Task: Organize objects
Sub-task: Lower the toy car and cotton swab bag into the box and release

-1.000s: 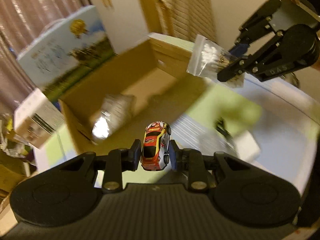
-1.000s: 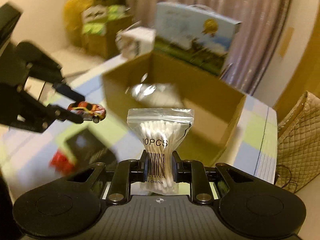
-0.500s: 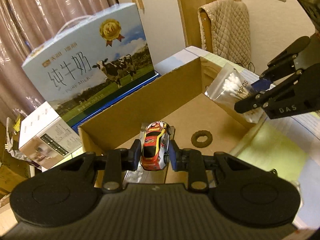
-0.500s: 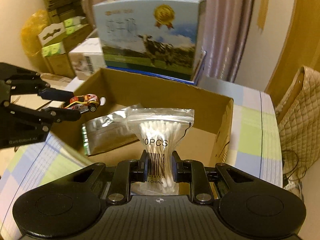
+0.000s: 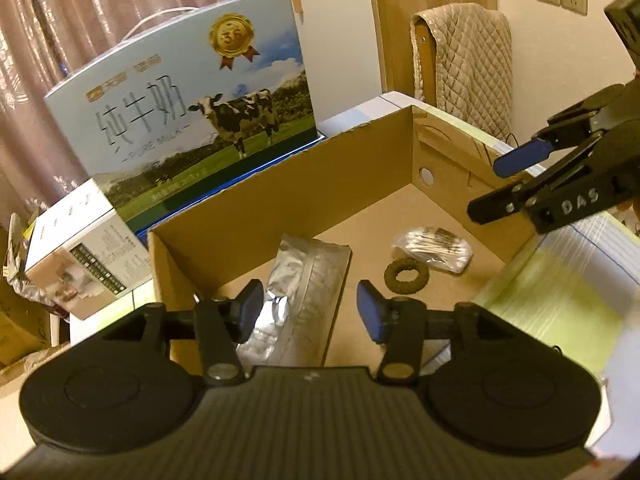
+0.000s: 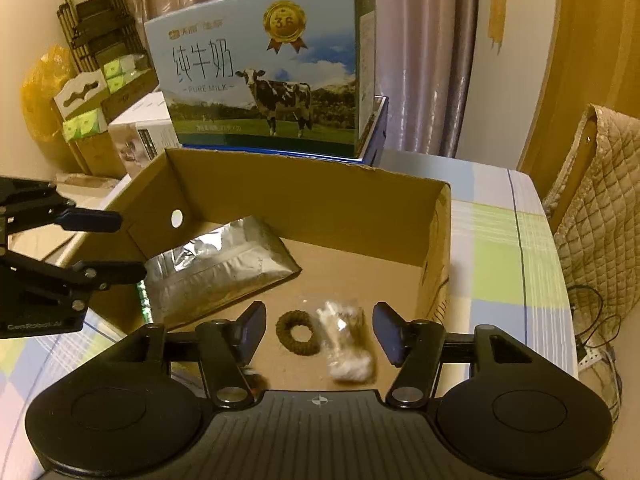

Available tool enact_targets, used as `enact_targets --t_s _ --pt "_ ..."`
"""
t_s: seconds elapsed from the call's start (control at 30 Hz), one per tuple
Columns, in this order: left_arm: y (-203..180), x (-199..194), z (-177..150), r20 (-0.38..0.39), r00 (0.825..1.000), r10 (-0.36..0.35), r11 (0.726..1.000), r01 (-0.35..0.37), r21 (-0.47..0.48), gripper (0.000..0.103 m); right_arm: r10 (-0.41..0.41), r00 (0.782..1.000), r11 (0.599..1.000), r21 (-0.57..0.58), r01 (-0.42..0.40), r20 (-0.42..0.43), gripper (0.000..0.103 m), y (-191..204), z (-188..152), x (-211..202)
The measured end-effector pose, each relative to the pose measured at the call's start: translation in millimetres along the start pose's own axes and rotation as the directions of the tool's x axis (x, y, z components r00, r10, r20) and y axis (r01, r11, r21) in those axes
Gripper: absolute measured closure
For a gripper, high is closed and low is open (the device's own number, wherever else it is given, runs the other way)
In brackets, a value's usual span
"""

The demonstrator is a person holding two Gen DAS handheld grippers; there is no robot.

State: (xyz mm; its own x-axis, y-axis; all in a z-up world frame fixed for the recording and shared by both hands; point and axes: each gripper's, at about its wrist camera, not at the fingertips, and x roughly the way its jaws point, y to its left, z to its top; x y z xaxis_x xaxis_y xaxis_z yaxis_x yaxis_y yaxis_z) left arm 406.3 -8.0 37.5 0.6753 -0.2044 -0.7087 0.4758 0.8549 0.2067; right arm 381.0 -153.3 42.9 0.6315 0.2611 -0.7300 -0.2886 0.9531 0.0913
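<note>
1. A tabletop [image 6: 500, 248] covered by a cloth checked in pale green, white and blue was seen, carrying an open cardboard box [image 6: 312, 204].
2. A large blue milk carton case [image 6: 264, 76], printed with a cow and a gold seal, was seen standing upright behind the far wall of the cardboard box, and a smaller white box [image 5: 80, 252] was seen beside it.
3. A quilted beige cover [image 5: 468, 64] was seen draped over a chair back beyond the tabletop's far edge.
4. The cardboard box was seen open at the top, with three things lying apart on its floor.
5. A silver foil pouch [image 6: 216, 268] was seen lying flat on the box floor towards the left gripper's side.
6. The left gripper [image 5: 306, 312] was held over the near wall of the box with its jaws spread wide and nothing between them; the foil pouch was seen below the gap.
7. The right gripper [image 6: 318, 332] was likewise held wide open and empty above the box floor.
8. A clear bag of cotton swabs [image 6: 346, 344] was seen lying on the box floor, blurred in the right wrist view, just beside a dark brown hair tie [image 6: 298, 332].
9. The hair tie was seen lying flat between the swab bag and the foil pouch.
</note>
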Motion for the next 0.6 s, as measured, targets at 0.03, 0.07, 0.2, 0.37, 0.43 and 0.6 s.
enact_targets --t_s 0.03,0.07,0.2,0.37,0.43,0.6 --pt "0.1 -6.8 -3.4 0.005 1.000 0.002 1.000 -0.002 0.001 0.054 0.002 1.000 1.000 -0.001 -0.002 0.004 0.046 1.0 -1.0 -5.3" --pt "0.6 -13.4 -6.1 0.013 1.000 0.007 1.000 -0.007 -0.002 0.050 0.007 1.000 1.000 -0.004 -0.007 0.013 0.046 2.5 -2.8 -12.3" --pt "-0.2 -49.1 -23.8 0.047 0.999 0.014 1.000 -0.013 -0.027 0.037 0.029 0.998 1.000 0.002 -0.029 0.065 0.045 8.6 -21.2 -48.0" --pt "-11.6 -93.8 -58.4 0.066 0.998 0.017 0.998 -0.013 -0.064 0.021 0.056 0.994 0.998 0.032 -0.060 0.099 0.037 22.2 -66.3 -92.2" --pt "-18.7 -108.2 -76.4 0.058 0.998 0.016 0.997 -0.011 -0.077 0.019 0.056 0.993 0.997 0.054 -0.061 0.101 0.034 28.2 -87.7 -106.7" --pt "-37.0 -136.5 -119.6 0.029 0.999 0.037 0.995 -0.035 -0.097 0.007 0.044 0.996 0.996 0.073 -0.050 0.081 0.024 43.9 -135.1 -134.4"
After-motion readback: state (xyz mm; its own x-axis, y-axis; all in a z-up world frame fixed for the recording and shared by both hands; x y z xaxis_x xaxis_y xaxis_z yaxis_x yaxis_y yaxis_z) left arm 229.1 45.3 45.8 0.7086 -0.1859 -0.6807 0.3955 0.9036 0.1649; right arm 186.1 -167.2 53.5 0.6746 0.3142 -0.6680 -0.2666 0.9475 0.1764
